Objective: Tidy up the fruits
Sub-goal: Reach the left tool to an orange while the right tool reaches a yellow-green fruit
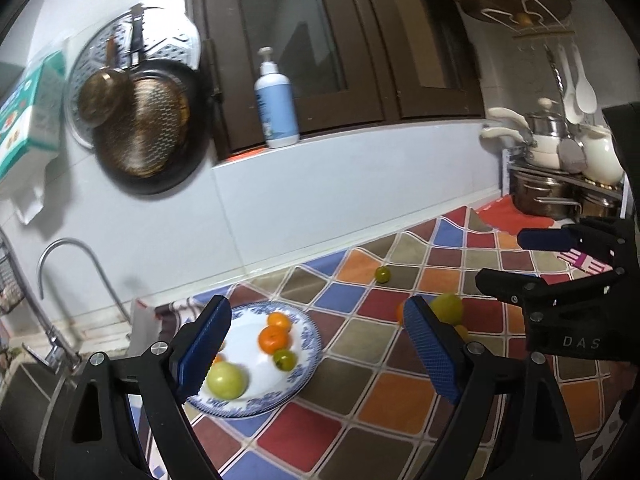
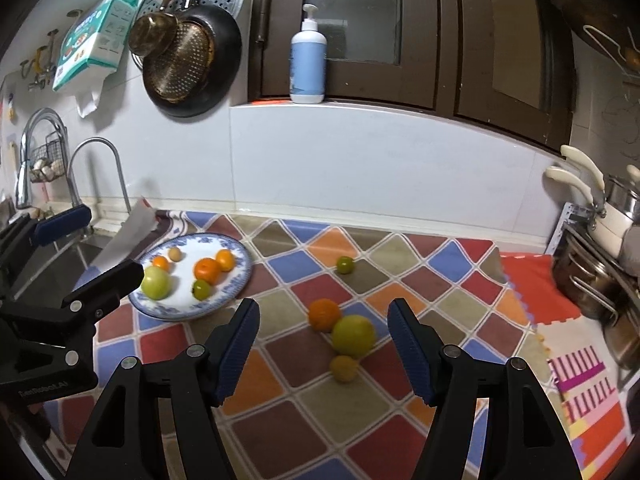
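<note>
A blue-and-white plate (image 2: 236, 280) (image 1: 308, 344) on the chequered mat holds several fruits: a green apple (image 2: 156, 282) (image 1: 226, 380), oranges (image 2: 207, 270) (image 1: 274, 338) and a small green fruit (image 2: 201, 289) (image 1: 285, 359). Loose on the mat lie an orange (image 2: 325, 314), a large yellow-green fruit (image 2: 354, 336) (image 1: 448, 306), a small yellow fruit (image 2: 344, 368) and a small green fruit (image 2: 345, 265) (image 1: 383, 274). My right gripper (image 2: 324, 354) is open and empty, just short of the loose cluster. My left gripper (image 1: 316, 356) is open and empty above the plate's right edge.
A sink and tap (image 2: 96, 184) lie left of the plate. Pots on a rack (image 2: 600, 264) stand at the right. A pump bottle (image 2: 308, 60) sits on the window ledge. Pans (image 2: 188, 56) hang on the tiled wall. A red mat (image 2: 536, 292) lies at the right.
</note>
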A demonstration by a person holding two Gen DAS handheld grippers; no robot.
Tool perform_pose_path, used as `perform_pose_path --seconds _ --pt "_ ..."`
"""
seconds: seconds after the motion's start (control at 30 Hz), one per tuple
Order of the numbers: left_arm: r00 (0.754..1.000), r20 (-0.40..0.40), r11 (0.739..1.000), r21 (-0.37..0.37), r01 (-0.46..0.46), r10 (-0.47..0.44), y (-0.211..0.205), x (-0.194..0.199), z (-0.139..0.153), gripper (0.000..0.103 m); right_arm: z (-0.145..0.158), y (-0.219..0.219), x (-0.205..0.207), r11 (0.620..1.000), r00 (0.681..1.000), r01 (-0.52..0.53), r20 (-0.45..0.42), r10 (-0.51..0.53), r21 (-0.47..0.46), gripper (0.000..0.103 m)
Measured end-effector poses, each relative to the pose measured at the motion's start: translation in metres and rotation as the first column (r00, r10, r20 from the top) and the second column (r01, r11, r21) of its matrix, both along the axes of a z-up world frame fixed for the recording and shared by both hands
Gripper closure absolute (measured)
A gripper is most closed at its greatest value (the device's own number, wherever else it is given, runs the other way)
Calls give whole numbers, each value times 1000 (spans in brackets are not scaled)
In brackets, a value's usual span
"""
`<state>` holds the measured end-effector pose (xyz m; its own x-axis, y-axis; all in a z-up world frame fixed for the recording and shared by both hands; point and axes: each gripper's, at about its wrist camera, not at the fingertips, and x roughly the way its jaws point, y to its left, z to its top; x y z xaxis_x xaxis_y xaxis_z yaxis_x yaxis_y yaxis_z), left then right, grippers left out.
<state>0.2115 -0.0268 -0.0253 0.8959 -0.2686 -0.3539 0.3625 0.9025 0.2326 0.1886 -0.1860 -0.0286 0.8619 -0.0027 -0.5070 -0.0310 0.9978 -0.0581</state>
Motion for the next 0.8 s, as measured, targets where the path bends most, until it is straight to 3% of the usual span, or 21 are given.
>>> perform_pose_path --seconds 0.43,0.57,0.8 --pt "988 -78 989 55 135 -131 -51 48 -32 19 -30 -43 38 999 996 -9 -88 12 37 36" --pt "978 -127 982 69 176 -167 -58 67 -47 26 -47 -48 56 998 991 -11 -130 18 58 36" --pt "953 -205 962 108 249 -223 -64 91 -74 29 -77 -46 82 998 978 -30 -207 41 57 36"
